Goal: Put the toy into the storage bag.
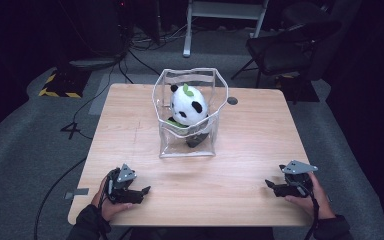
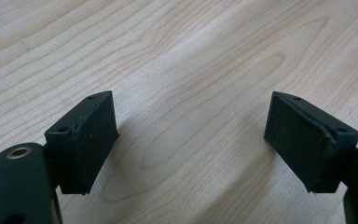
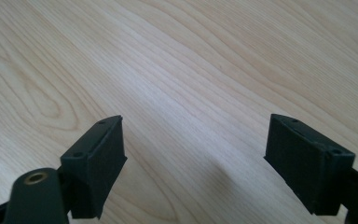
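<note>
From the high view, I see the clear plastic pouch with a white rim [image 1: 187, 120] standing upright past the middle of the pale wooden table [image 1: 250, 145], with a white-and-black panda plush toy [image 1: 187, 106] sitting inside it, head near the open top. My left gripper [image 1: 139, 192] rests near the table's near edge at about 7 o'clock from the pouch; my right gripper [image 1: 271, 185] sits at about 5 o'clock, a little farther off, so I judge the left hand nearer. In the left gripper view, its two black jaws stand wide apart over bare wood, empty. In the right gripper view, the jaws are likewise spread wide with nothing between them, only wood grain ahead.
</note>
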`<action>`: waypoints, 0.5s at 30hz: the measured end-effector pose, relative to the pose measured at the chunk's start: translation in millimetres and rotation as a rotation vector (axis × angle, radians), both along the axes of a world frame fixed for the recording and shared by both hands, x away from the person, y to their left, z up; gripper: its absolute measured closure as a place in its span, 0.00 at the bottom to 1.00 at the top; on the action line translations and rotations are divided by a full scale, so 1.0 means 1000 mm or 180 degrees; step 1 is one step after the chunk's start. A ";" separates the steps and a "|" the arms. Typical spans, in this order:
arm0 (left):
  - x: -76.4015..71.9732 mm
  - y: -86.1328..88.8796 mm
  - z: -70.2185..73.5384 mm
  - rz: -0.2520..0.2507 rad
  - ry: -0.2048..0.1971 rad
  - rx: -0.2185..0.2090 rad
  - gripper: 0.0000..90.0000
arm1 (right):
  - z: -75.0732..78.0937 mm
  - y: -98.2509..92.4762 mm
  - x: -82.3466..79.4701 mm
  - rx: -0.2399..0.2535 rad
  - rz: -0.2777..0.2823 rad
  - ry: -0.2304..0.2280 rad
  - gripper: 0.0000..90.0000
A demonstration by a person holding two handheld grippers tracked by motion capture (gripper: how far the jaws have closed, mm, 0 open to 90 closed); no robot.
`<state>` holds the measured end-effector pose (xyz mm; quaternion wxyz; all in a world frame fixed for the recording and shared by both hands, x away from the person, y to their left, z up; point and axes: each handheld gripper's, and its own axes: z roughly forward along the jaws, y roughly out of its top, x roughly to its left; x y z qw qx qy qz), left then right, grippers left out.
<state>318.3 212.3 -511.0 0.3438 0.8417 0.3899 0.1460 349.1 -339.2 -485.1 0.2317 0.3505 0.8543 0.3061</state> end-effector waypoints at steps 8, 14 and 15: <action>0.001 0.001 0.000 -0.0027 0.0000 0.0013 0.19 | -0.004 -0.017 -0.006 0.0116 -0.0105 0.0021 0.22; 0.001 0.001 0.000 -0.0026 -0.0001 0.0014 0.19 | -0.010 -0.030 -0.011 0.0181 -0.0205 0.0066 0.21; 0.001 0.001 0.000 -0.0025 0.0001 0.0013 0.19 | -0.011 -0.033 -0.012 0.0190 -0.0224 0.0069 0.21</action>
